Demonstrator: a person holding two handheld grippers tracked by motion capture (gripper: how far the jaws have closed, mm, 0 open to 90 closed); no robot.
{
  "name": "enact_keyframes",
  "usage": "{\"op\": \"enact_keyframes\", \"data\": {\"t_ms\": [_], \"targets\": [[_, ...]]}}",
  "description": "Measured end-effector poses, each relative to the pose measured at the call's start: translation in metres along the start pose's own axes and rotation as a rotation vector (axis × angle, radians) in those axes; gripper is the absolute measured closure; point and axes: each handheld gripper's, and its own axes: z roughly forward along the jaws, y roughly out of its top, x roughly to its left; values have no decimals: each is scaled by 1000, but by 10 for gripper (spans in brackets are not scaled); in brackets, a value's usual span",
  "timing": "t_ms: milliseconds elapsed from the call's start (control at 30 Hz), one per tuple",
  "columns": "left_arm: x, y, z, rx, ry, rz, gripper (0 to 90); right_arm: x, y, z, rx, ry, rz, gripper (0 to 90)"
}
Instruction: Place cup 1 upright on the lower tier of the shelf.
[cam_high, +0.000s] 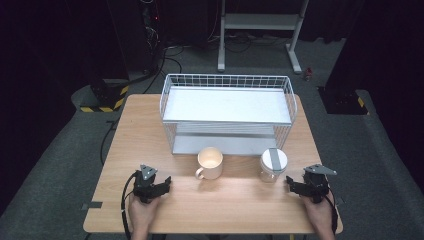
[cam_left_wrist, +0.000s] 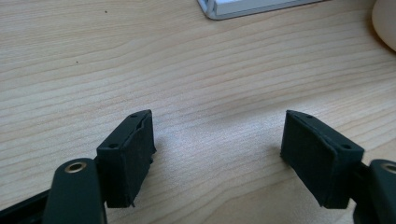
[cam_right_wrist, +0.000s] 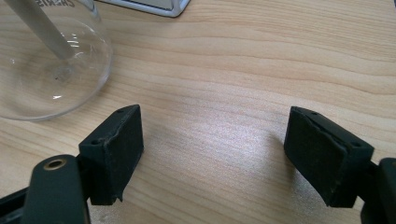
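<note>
Glass jar (cam_high: 273, 165) with grey-striped lid stands on wooden table (cam_high: 150, 125), just ahead-left of right gripper (cam_high: 292, 184); jaws spread, nothing between. Left gripper (cam_high: 164, 184) near front edge, jaws spread over bare wood. Cream mug (cam_high: 210, 163) between, handle toward front-left. Behind both: white wire shelf rack (cam_high: 227, 114).

Your left gripper (cam_high: 161, 186) and right gripper (cam_high: 296, 186) are black, each topped by a grey three-cornered plate and trailing a black cable. Their jaws carry flat black pads with small screw holes and brass-ringed pivots.
</note>
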Motion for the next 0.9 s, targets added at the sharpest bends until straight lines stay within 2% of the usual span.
{"op": "enact_keyframes", "data": {"t_ms": [400, 567, 900], "targets": [[0, 0, 0, 1, -1, -1, 250, 0, 0, 0, 2, -4, 7, 190], [0, 0, 0, 3, -6, 5, 236, -1, 1, 2, 13, -16, 26, 137], [0, 0, 1, 2, -1, 0, 237, -2, -1, -1, 9, -6, 13, 144]]}}
